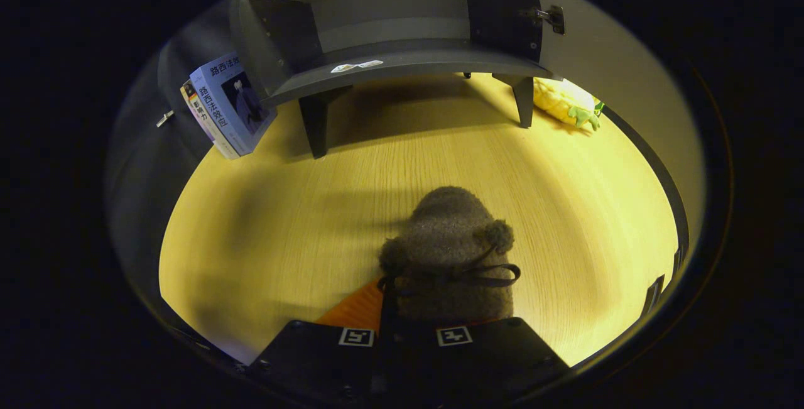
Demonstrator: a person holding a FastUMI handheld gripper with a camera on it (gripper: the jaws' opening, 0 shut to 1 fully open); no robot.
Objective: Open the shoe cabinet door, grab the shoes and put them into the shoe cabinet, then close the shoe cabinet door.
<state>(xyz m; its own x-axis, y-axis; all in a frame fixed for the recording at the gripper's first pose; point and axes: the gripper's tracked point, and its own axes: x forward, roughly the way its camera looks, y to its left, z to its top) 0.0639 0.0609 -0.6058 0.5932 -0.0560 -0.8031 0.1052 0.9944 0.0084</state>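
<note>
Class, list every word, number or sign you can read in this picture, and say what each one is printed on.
"路西法效": front cover of the blue book leaning beside the shoe cabinet; the title runs on behind the cabinet.
Its spine lettering and that of the second book: too small to read.
Two stickers on the cabinet shelf: blurred.
Square markers on the gripper, which has the fuzzy slipper at its fingers: patterns, no text.

The gripper (407, 327) hides the heel of the fuzzy shoe (449, 252), leaving its fingers' hold unclear, while the cabinet (389, 57) top and open door (628, 101) run out of view.
</note>
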